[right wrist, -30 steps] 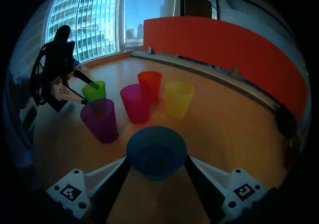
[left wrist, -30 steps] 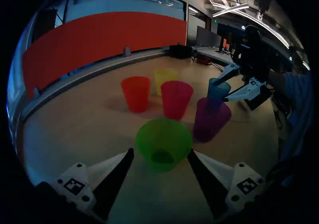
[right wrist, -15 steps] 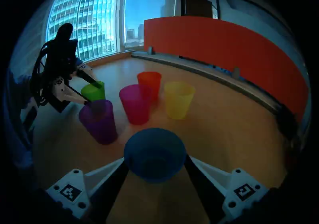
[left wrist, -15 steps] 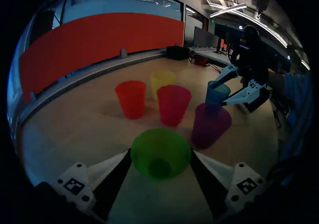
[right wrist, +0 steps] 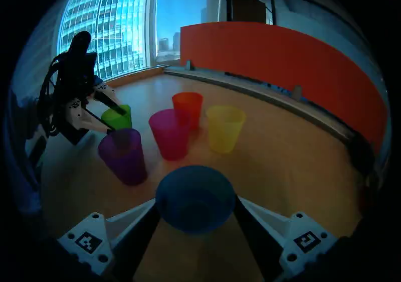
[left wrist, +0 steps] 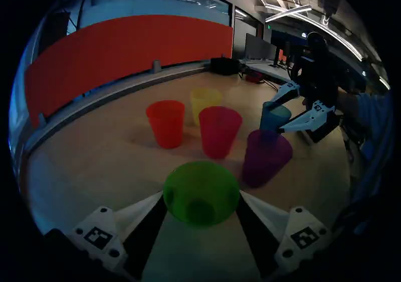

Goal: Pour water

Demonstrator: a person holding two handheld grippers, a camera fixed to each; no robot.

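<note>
The translucent green plastic cup (left wrist: 201, 193) pinched in my left gripper (left wrist: 200, 209) blocks the space between its fingers. Just ahead and to its right stands a translucent purple plastic cup (left wrist: 265, 156). A magenta plastic cup (left wrist: 219, 131) stands straight ahead and a red-orange plastic cup (left wrist: 165, 124) ahead-left, with a yellow plastic cup (left wrist: 205, 100) behind those two. Left of this cluster the wooden table (left wrist: 85, 166) lies bare. My right gripper (right wrist: 195, 217), closed on a blue plastic cup (right wrist: 195, 199), meets the purple cup ahead-left and the magenta one ahead. To its right, past the yellow cup, the table is open. The purple cup stands between my two grippers.
</note>
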